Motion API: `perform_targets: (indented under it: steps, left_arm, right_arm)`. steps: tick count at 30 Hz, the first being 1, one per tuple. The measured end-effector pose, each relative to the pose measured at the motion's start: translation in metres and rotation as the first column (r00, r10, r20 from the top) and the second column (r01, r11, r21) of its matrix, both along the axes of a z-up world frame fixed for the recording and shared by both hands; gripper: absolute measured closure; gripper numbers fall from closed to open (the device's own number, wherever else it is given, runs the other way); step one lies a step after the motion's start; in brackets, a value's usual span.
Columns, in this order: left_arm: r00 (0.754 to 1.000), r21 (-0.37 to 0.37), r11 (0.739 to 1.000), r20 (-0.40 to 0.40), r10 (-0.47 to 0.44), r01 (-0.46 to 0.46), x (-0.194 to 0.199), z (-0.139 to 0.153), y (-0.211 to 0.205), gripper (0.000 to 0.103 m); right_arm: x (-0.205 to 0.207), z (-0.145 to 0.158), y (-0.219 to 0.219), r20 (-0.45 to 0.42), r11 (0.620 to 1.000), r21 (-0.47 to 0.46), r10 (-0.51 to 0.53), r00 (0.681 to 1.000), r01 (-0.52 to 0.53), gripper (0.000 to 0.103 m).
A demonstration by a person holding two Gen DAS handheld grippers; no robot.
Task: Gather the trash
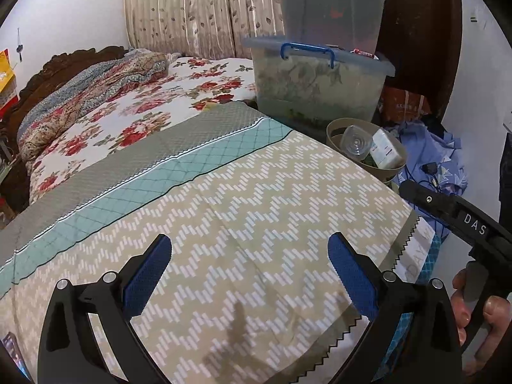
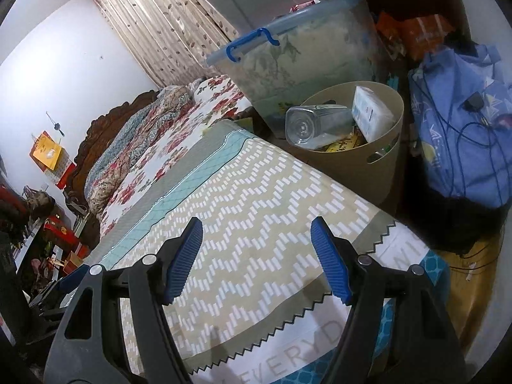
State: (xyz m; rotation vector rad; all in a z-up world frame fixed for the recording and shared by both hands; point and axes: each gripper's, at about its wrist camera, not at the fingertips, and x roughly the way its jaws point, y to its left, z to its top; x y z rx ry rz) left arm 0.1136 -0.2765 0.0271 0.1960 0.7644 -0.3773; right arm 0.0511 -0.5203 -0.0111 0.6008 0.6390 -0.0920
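Trash: a clear plastic bottle (image 2: 315, 124) and a white carton (image 2: 371, 113) already sit in the tan bin (image 2: 358, 172), with a yellow wrapper under them; no loose trash shows on the patterned cloth (image 2: 256, 211) in either view.
Bottle axis: it lies tilted, base toward the camera at about 8 o'clock, neck hidden deeper in the bin.
Bin position: it stands just past the far right corner of the cloth, at about 1 o'clock from both grippers, beside the clear storage box (image 2: 297, 57) with the blue latch.
Right gripper (image 2: 257, 259): jaws apart, nothing between the blue pads, hovering over the near edge of the cloth.
Left gripper (image 1: 249, 275): jaws apart and empty, also over the cloth; the right hand (image 1: 480, 307) on its handle shows at the frame's 4 o'clock.
Nearer hand: the bin looks larger and closer in the right wrist view, so I judge the right gripper nearer.
Surroundings: a bed (image 1: 134, 102) with a floral cover at 10 o'clock, a blue cloth bundle (image 2: 460, 121) with cables at 2 o'clock.
Progress: likely near done, or the next piece lies out of view.
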Motion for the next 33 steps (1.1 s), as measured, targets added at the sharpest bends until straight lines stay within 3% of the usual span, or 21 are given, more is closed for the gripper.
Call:
perform_targets:
  steps: [16, 33]
  left_arm:
    - [0.999, 0.009, 0.999, 0.003, 0.053, -0.053, -0.005, 0.001, 0.017, 0.009]
    - [0.989, 0.061, 0.991, 0.095, 0.111, -0.117, -0.014, 0.012, 0.019, 0.009]
  right_arm:
    - [-0.001, 0.002, 0.011, -0.009, 1.000, 0.021, -0.013, 1.000, 0.013, 0.022]
    - [-0.005, 0.009, 0.012, 0.012, 0.999, 0.034, -0.019, 1.000, 0.019, 0.019]
